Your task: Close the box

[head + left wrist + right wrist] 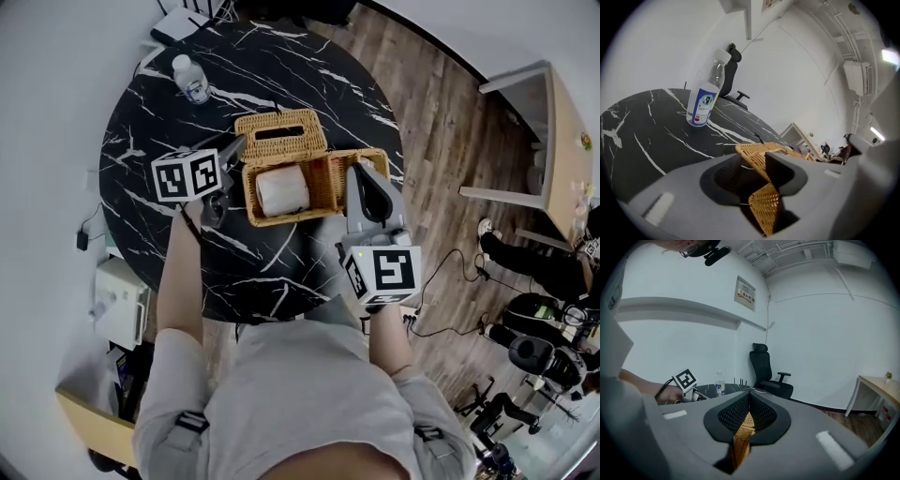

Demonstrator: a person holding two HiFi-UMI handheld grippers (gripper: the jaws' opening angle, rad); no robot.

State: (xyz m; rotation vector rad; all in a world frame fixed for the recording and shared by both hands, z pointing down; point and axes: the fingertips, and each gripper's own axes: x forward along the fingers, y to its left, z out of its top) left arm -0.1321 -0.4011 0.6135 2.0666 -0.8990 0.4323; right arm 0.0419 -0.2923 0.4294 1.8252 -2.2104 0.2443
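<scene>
Left of the wicker box [323,184], left gripper [232,174] stands open around its corner. On the box's right wall, right gripper [359,173] is clamped; lid [281,136] lies open behind.

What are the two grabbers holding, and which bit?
The right gripper pinches the tan woven wicker box by a wall at its right end. The left gripper holds nothing; its jaws stand open around wicker.

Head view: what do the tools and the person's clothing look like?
Left tool and right tool: grey moulded plastic, dark ribbed pads inside. Each carries a white cube with black square markers. Person wears a light grey short-sleeved shirt with shoulder straps.
</scene>
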